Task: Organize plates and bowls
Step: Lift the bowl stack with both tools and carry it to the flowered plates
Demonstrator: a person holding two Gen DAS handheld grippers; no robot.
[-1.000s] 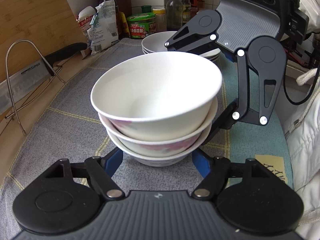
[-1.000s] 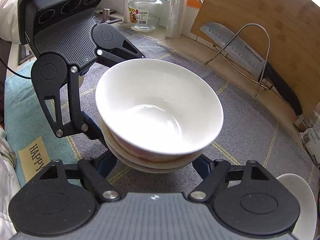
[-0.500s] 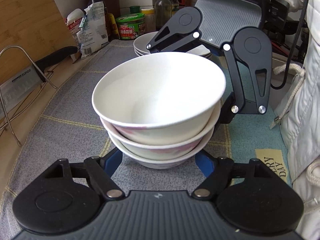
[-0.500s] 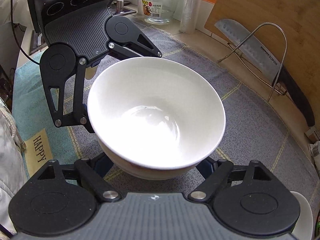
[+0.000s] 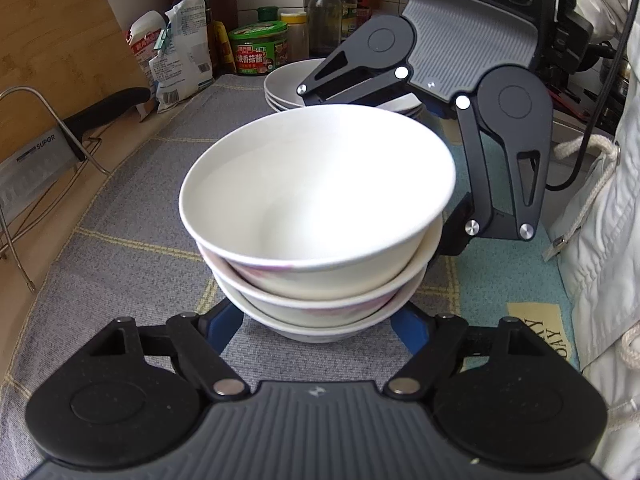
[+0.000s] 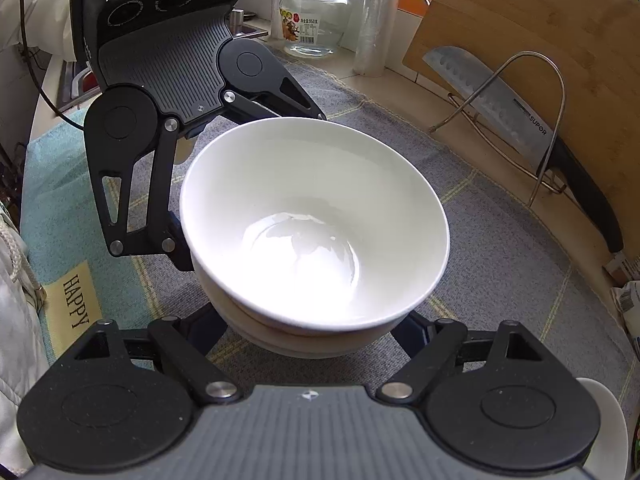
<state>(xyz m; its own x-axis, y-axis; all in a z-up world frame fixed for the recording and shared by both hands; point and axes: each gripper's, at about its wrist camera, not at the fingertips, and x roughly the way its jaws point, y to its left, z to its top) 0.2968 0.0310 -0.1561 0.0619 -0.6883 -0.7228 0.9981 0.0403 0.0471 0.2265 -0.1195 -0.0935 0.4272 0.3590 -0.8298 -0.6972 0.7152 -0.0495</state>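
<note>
A stack of three white bowls (image 5: 320, 216) with pink marks on their sides stands on the grey mat; it also shows in the right wrist view (image 6: 316, 240). My left gripper (image 5: 316, 324) has its blue fingers spread around the base of the stack. My right gripper (image 6: 316, 332) faces it from the opposite side, fingers spread around the stack's base too. Whether either pair of fingers presses on the bowls is hidden under the rims. A stack of white plates (image 5: 288, 84) lies beyond the bowls, partly hidden behind the right gripper.
A wooden cutting board (image 6: 552, 48) leans at the wall with a cleaver (image 6: 504, 108) on a wire rack (image 6: 548, 92). Bottles, a green-lidded jar (image 5: 260, 52) and packets (image 5: 180, 52) stand at the back. A glass jar (image 6: 316, 20) stands behind the left gripper.
Both grippers and the bowl stack have shifted together across the mat towards the plates; the cleaver rack has slid further away to the left in the left wrist view.
</note>
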